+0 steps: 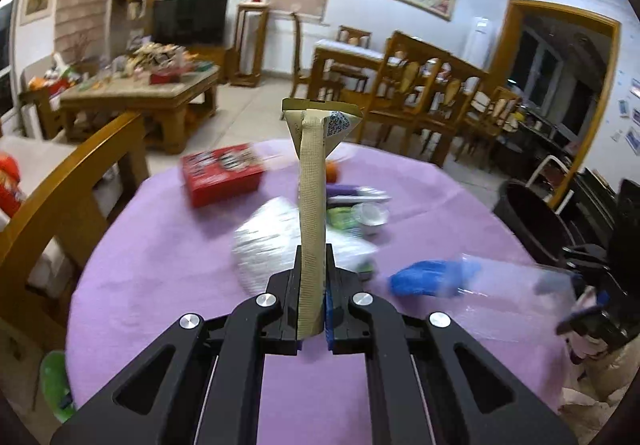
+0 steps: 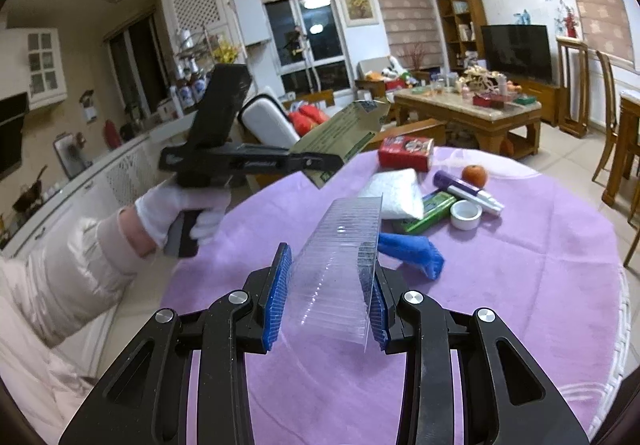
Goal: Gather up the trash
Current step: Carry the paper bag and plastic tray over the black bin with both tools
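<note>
Black jaws of the left gripper (image 1: 310, 309) are closed tight on a flattened tan carton (image 1: 310, 213), seen edge-on and raised above the purple-covered surface (image 1: 168, 257); from the right wrist view this left gripper (image 2: 320, 161) is carried in a white-gloved left hand (image 2: 180, 205) over the surface's left edge, the carton (image 2: 344, 133) projecting beyond its tips. Blue-padded jaws of the right gripper (image 2: 328, 301) stand part-way closed on a clear ribbed plastic cup (image 2: 340, 257), tilted and lifted off the surface (image 2: 520, 285). Beyond it a blue cloth (image 2: 416, 251) lies near the surface's middle. Farther out lie a white packet (image 2: 396, 193), a green packet (image 2: 432, 211), a roll of white tape (image 2: 466, 213), a purple tube (image 2: 466, 189) and an orange fruit (image 2: 475, 175). A red box (image 2: 406, 153) sits near the far edge.
</note>
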The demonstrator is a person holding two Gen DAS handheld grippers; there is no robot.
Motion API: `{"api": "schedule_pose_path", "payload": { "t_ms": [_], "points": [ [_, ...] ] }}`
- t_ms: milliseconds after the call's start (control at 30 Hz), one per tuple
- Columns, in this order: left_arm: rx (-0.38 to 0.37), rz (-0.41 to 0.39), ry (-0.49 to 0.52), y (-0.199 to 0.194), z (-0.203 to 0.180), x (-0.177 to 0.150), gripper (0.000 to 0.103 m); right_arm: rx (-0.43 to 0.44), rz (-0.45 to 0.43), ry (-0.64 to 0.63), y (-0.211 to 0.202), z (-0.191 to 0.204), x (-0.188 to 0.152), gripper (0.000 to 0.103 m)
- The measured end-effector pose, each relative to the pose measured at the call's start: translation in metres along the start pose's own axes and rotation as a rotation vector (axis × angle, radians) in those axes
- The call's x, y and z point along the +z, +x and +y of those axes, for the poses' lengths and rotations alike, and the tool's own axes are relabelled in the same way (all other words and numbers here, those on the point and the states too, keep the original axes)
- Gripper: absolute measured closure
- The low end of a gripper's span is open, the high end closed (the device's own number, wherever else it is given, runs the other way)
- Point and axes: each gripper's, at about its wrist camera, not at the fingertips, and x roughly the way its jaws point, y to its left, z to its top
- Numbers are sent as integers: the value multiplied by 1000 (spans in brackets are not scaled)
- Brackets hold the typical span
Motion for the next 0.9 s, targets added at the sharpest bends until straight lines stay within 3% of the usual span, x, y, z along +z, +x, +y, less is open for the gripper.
{"api": "schedule_pose_path", "payload": {
  "t_ms": [433,900],
  "points": [
    [-126,-9,121,37,-114,21,95,-128,-164,129,-110,-58,-18,68],
    [-273,74,261,102,-244,23,94,-386,-290,316,-235,-143,-91,68]
  ]
}}
